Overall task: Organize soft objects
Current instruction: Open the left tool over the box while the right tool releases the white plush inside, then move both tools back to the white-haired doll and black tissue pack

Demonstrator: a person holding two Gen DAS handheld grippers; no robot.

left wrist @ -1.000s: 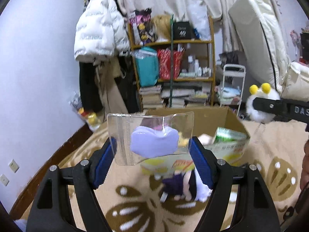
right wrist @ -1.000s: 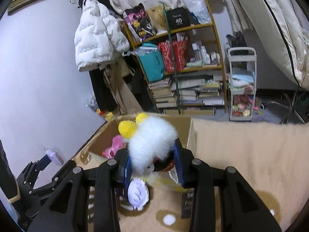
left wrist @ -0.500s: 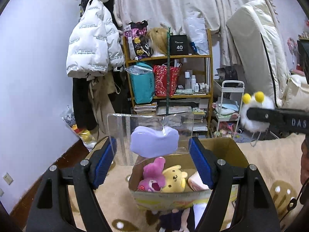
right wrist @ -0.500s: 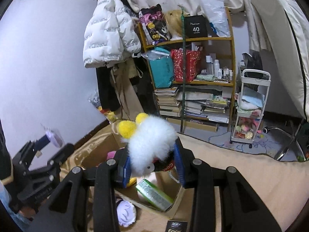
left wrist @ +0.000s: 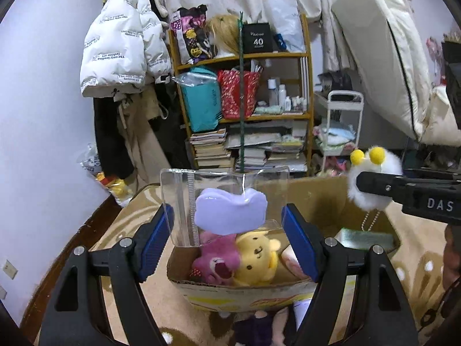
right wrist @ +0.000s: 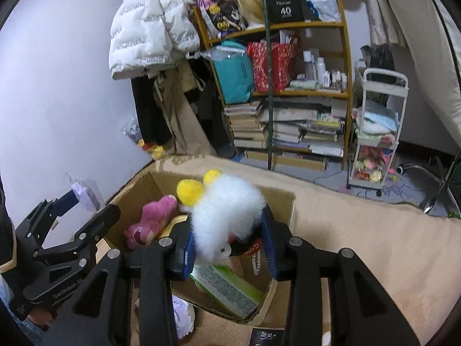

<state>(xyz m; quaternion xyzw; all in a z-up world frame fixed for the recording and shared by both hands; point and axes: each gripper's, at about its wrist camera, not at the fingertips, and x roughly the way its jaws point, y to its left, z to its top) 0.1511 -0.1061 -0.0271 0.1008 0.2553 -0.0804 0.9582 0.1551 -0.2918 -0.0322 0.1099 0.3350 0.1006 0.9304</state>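
My left gripper (left wrist: 227,239) is shut on a clear plastic packet (left wrist: 222,204) with a lilac soft piece inside, held above the near edge of an open cardboard box (left wrist: 245,291). The box holds a pink plush (left wrist: 216,262), a yellow bear plush (left wrist: 256,259) and a green pack (right wrist: 227,288). My right gripper (right wrist: 227,248) is shut on a white fluffy toy with yellow pompoms (right wrist: 224,207), held above the box (right wrist: 276,201); it also shows in the left wrist view (left wrist: 371,178). The left gripper shows in the right wrist view (right wrist: 75,213).
The box stands on a beige patterned rug (right wrist: 360,245). A purple doll (left wrist: 256,325) and a white-lilac plush (right wrist: 181,317) lie on the rug by the box. A crowded shelf (left wrist: 245,101), hanging coats (left wrist: 124,46) and a white cart (right wrist: 377,132) stand behind.
Both grippers have moved over the box with their loads; the box now lies closer and lower in both views, with its inside showing.
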